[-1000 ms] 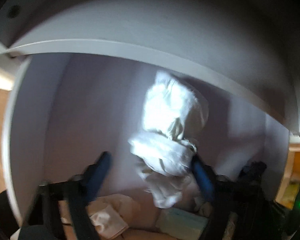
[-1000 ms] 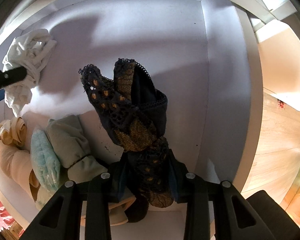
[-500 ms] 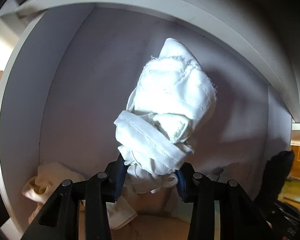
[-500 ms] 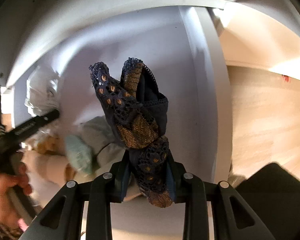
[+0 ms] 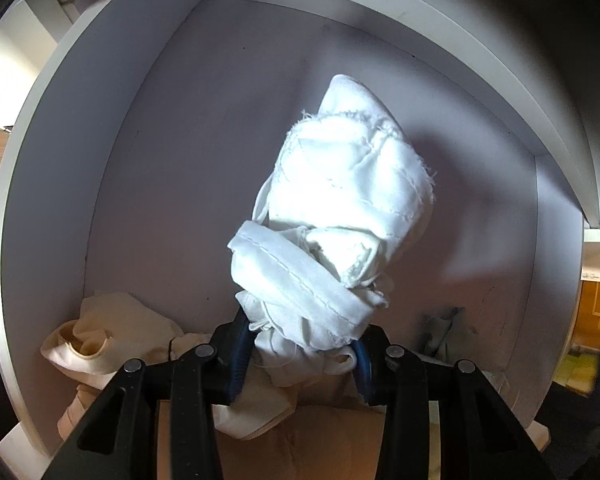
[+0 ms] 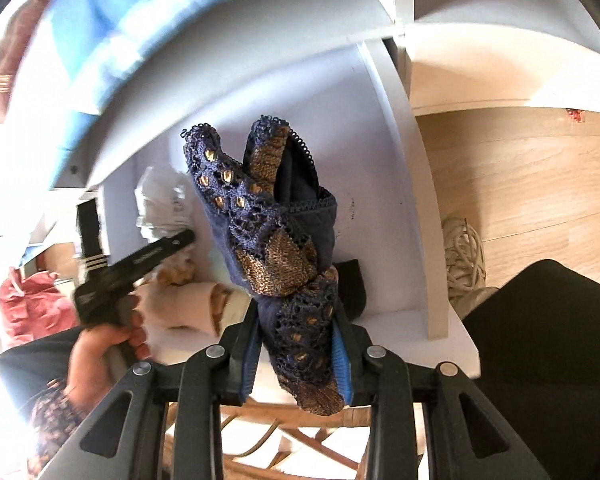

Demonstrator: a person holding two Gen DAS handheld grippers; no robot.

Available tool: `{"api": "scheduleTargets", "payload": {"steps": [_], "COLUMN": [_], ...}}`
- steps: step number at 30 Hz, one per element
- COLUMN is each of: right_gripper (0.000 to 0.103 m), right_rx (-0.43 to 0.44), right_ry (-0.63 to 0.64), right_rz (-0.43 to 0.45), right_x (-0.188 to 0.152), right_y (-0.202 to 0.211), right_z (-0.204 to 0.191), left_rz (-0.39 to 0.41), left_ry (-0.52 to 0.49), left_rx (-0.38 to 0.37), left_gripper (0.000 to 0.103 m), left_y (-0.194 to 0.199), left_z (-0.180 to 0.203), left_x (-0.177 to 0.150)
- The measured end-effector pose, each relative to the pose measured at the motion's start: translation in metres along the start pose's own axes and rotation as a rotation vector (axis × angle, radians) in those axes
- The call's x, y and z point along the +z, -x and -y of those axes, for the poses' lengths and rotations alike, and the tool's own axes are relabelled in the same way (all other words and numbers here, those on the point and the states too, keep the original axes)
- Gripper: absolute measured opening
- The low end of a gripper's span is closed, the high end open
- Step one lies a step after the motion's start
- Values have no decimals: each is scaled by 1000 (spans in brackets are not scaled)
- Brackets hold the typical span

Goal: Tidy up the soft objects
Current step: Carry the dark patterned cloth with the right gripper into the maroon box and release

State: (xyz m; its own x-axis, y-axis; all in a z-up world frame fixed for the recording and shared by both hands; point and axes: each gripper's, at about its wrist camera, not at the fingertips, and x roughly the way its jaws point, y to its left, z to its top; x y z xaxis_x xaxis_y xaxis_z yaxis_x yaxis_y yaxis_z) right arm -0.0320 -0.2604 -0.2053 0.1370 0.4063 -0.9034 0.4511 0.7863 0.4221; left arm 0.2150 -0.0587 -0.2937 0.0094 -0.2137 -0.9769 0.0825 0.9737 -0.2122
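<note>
My left gripper [image 5: 300, 350] is shut on a rolled white cloth [image 5: 336, 216], which stands up from the jaws inside a white shelf compartment [image 5: 148, 152]. My right gripper [image 6: 296, 344] is shut on a navy lace garment with gold patches [image 6: 268, 216], held outside and in front of the same compartment [image 6: 384, 184]. In the right wrist view the left gripper's black body [image 6: 136, 264] reaches into the shelf in a person's hand [image 6: 100, 344], with the white cloth [image 6: 160, 204] blurred at its tip.
Cream rolled cloths [image 5: 108, 332] lie on the compartment floor at the left, a grey-green one [image 5: 448, 332] at the right. Outside lie a wooden floor [image 6: 520, 184], a coiled white cord [image 6: 464, 256], a pink bundle [image 6: 32, 312] and a rattan piece [image 6: 260, 432].
The left gripper closed on the white cloth and sank deeper into the compartment. The right gripper rose and drew back out of the shelf with the navy lace garment.
</note>
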Motion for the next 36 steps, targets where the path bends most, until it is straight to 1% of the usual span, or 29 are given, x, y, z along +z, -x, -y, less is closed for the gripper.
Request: {"api": "scheduleTargets", "payload": {"steps": [4, 5, 7, 10, 14, 18, 24, 28, 32, 33, 34, 36], "right_gripper": [30, 30, 30, 30, 30, 30, 30, 30, 30, 30, 30, 30], "right_rx": [45, 56, 79, 82, 87, 97, 78, 62, 15, 3, -1, -17], "right_ry": [-14, -17, -20, -2, 34, 73, 140, 170, 196, 200, 205, 232], "right_rz": [23, 31, 57, 95, 158, 224, 305, 332, 348, 351, 349, 337], "right_x": [0, -1, 2, 4, 12, 30, 68, 93, 118, 124, 129, 141], "right_y": [29, 35, 60, 89, 132, 173, 211, 216, 207, 199, 196, 183], "right_z": [-7, -10, -13, -20, -39, -64, -115, -146, -167, -173, -177, -189], "left_rz": [-7, -6, -7, -7, -2, -3, -4, -1, -1, 0, 3, 3], "left_ry": [-22, -25, -23, -24, -29, -27, -25, -28, -30, -32, -36, -37], "left_rx": [7, 7, 4, 3, 1, 1, -4, -9, -9, -9, -9, -10], "left_gripper": [43, 43, 43, 43, 43, 43, 43, 43, 43, 43, 43, 43], "left_y": [-4, -17, -18, -18, -17, -16, -16, -23, -24, -21, -12, -2], "left_z": [9, 10, 10, 11, 11, 10, 10, 10, 9, 6, 0, -5], "left_x": [5, -6, -3, 3, 6, 5, 9, 11, 9, 7, -9, -12]}}
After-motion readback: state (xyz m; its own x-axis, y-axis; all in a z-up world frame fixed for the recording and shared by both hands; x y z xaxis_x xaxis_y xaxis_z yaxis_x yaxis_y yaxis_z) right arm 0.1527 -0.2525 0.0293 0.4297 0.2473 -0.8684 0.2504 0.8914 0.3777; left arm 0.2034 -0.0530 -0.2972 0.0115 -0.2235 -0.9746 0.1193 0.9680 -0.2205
